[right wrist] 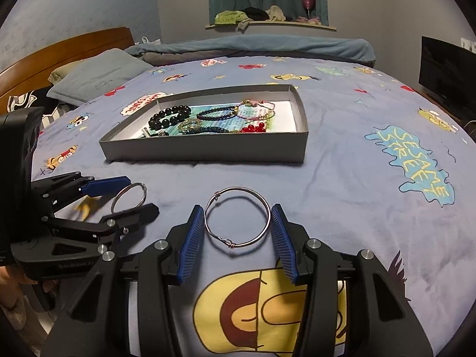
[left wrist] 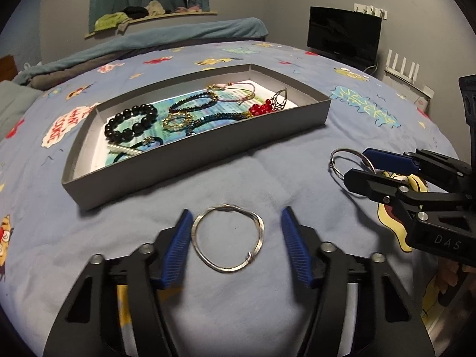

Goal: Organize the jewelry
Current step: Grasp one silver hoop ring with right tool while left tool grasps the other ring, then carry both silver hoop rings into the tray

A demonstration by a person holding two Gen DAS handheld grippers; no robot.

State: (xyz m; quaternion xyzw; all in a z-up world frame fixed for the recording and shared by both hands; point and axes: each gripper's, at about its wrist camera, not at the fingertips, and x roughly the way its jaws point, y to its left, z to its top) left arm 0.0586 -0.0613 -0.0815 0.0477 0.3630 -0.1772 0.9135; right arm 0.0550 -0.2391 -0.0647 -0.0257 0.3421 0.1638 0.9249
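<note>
A grey shallow box (left wrist: 208, 160) lies on the bed and holds several bracelets and earrings; it also shows in the right wrist view (right wrist: 208, 151). A silver wire bangle (left wrist: 227, 239) lies on the sheet between the fingers of my open left gripper (left wrist: 235, 217). A second silver bangle (right wrist: 238, 218) lies between the fingers of my open right gripper (right wrist: 238, 214); its pads (right wrist: 279, 229) stand close to the ring on both sides. Each gripper also shows in the other's view, the right one (left wrist: 357, 166) around its bangle (left wrist: 348, 163), the left one (right wrist: 139, 193) around its bangle (right wrist: 129, 197).
A blue cartoon-print sheet (right wrist: 342, 178) covers the bed. A folded blanket (left wrist: 148, 41) and pillows (right wrist: 98, 77) lie at the far side. A wooden headboard (right wrist: 59, 50) is at the left, a dark screen (left wrist: 343, 34) at the right.
</note>
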